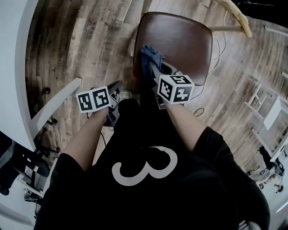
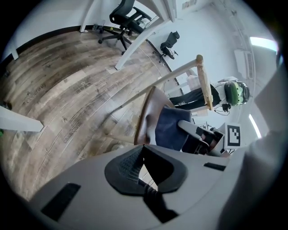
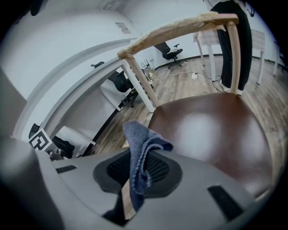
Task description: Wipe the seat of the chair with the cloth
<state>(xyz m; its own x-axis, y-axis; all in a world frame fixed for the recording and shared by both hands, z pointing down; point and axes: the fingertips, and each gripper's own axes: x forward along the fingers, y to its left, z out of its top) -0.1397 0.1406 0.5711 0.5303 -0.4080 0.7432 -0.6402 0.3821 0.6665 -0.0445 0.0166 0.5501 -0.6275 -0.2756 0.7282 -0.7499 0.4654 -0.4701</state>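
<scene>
The chair's brown seat [image 1: 182,38] lies just ahead of me in the head view, and it fills the right gripper view [image 3: 211,126] under a pale wooden backrest [image 3: 180,27]. A blue cloth [image 1: 147,57] hangs bunched over the seat's near left edge. My right gripper [image 1: 151,68] is shut on it, and the cloth [image 3: 143,148] stands up between the jaws of that gripper [image 3: 137,157]. My left gripper [image 1: 119,88] hovers left of the chair over the floor. Its jaws [image 2: 143,147] meet at the tips with nothing in them. From there the cloth [image 2: 168,128] shows beside the seat's edge [image 2: 145,117].
Wood plank floor [image 1: 90,40] surrounds the chair. A white table leg [image 1: 54,105] slants at the left and a cable [image 1: 217,49] trails right of the seat. A white rack [image 1: 265,108] stands at the far right. Black office chairs [image 2: 123,13] stand far off.
</scene>
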